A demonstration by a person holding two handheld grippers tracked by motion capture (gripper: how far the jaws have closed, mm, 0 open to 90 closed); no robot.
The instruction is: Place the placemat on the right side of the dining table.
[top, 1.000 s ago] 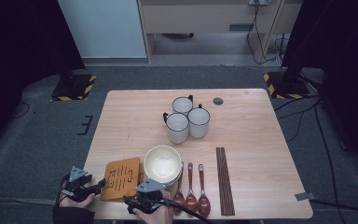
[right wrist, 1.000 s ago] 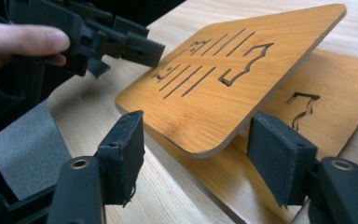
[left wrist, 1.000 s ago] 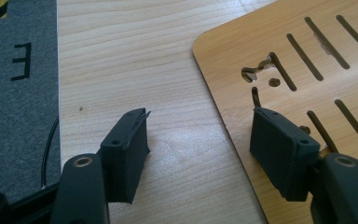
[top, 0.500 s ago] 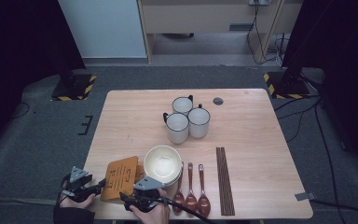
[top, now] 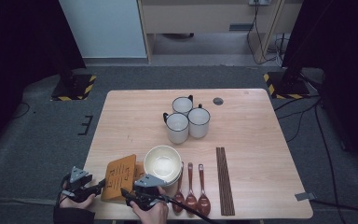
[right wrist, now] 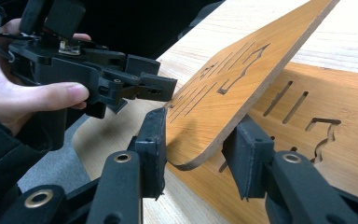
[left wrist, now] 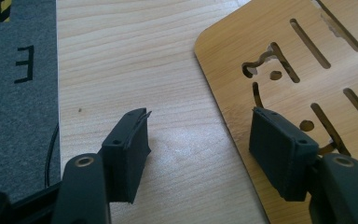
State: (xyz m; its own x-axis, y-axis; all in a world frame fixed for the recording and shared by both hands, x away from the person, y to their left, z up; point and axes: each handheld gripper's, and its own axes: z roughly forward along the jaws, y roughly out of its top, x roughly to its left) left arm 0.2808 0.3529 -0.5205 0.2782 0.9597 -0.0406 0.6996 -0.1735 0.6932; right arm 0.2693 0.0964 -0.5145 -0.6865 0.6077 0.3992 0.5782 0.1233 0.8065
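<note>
Two slotted wooden boards sit at the table's front left. The upper wooden board (top: 120,176) (right wrist: 242,60) (left wrist: 298,56) is tipped up on edge over the flat lower board (top: 140,169) (right wrist: 307,140). My right gripper (top: 129,193) (right wrist: 200,121) has just been closing its jaws, and both pads now meet the upper board's near corner between them. My left gripper (top: 100,186) (left wrist: 199,116) (right wrist: 151,77) stands open at the board's left edge. One of its jaws rests against the board's face and the other is over bare table.
A cream bowl (top: 162,163) stands right beside the boards. Three brown spoons (top: 190,191) and dark chopsticks (top: 224,179) lie to its right. Three white mugs (top: 186,119) cluster mid-table, with a small dark disc (top: 218,101) behind them. The table's front edge is close to both hands.
The upper board has tipped a little steeper and looks narrower from above. The right gripper's jaws have drawn in around its corner. Both hands stay where they were.
</note>
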